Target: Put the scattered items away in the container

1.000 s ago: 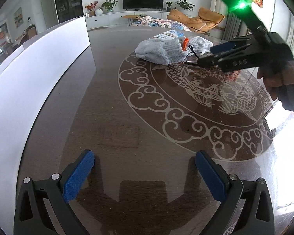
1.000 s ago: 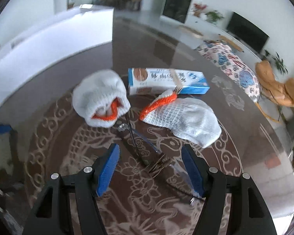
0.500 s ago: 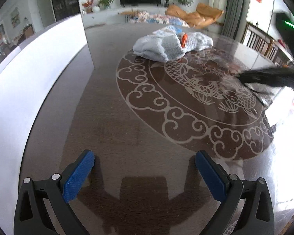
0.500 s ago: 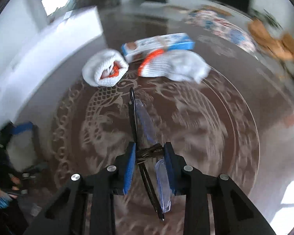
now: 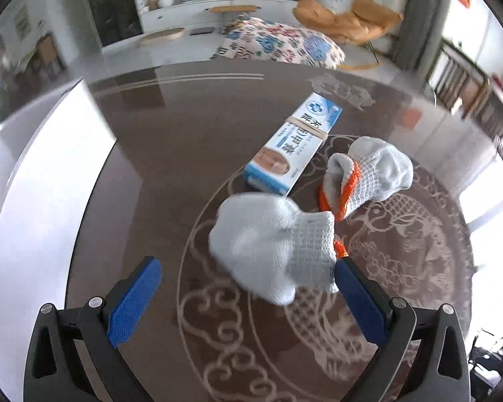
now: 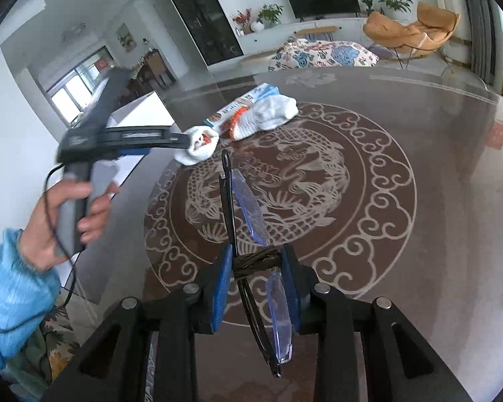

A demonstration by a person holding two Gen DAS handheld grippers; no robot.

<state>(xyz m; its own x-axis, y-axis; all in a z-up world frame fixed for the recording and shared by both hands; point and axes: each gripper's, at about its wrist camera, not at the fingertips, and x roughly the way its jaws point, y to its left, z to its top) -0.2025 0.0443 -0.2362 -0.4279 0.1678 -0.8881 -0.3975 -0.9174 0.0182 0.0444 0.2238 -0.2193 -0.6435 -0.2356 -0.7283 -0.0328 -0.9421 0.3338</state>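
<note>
Left wrist: left gripper, apart, has neared glove; right gripper stays clamped on glasses.

Left wrist view: my left gripper has jaws wide, but the near glove sits between them toward the right finger, touching it at its cuff end. Bare table at centre-left and lower centre, room to pass there. Upper right of that glove: second glove and box, close together, blocking frame centre-right. White wall-like panel closes off the left edge.

Right wrist view: glasses stick fwd from the right gripper, so reach ahead is obstructed. Open tabletop across right half of frame.
</note>
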